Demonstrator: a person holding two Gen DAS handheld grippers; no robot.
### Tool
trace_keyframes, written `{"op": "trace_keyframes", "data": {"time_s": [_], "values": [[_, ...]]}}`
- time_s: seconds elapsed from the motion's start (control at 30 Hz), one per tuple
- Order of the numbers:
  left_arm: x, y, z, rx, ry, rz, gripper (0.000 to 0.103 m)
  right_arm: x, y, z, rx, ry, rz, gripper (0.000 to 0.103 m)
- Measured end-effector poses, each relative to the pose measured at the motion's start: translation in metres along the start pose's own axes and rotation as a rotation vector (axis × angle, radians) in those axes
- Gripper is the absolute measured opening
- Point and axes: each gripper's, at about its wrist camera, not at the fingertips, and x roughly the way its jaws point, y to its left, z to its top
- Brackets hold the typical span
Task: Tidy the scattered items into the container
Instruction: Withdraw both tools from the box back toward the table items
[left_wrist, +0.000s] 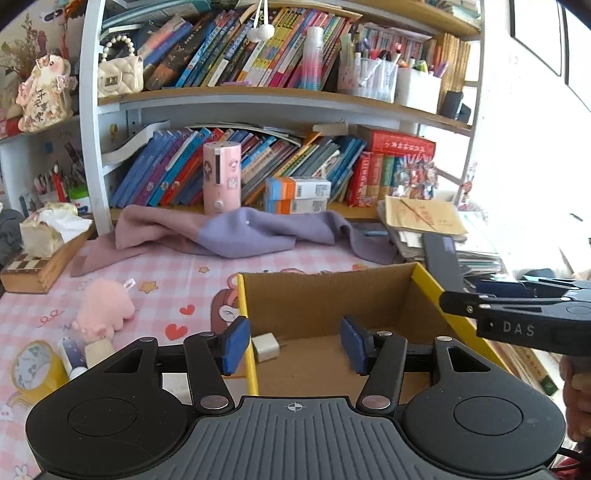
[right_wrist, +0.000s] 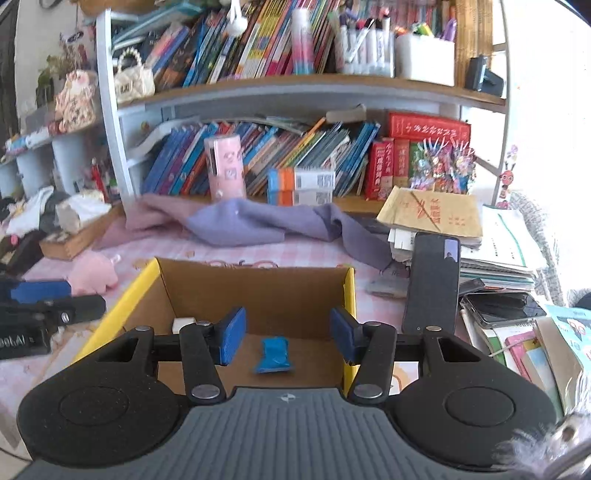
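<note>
Hand-held gripper agape, empty, above box

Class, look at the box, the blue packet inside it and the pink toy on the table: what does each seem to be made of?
Box: corrugated cardboard, matte brown inside, with a rough torn top edge and yellow printed outer faces.
Blue packet: probably thin plastic film, since it looks crinkled and slightly shiny.
Pink toy: plush fabric, with a fuzzy, soft-edged surface and a small sewn-in tag.

Left gripper and right gripper — jaws spread, empty.
</note>
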Motion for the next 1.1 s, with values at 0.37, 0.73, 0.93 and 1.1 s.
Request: {"op": "trace_keyframes", "data": {"time_s": [0.37,0.73,0.93,1.1], "values": [[-0.033,0.02,-0.015,0.051,-0.035,-0.108,0.055,-0.041,0.039,-0.016,0.033,-0.057,-0.102,0.049],[-0.091,0.072,-0.051,0.051,-0.067,-0.186,0.058,-0.097,0.111,-0.047,0.063,-0.131,-0.215,0.048],[-0.123,0.098,-0.074,0.048,-0.044,-0.225,0.061,-0.13,0.154,-0.08,0.076,-0.107,-0.263,0.048],[-0.147,0.114,-0.097,0.067,0.009,-0.228,0.062,-0.147,0.184,-0.107,0.102,-0.051,-0.266,0.048]]}}
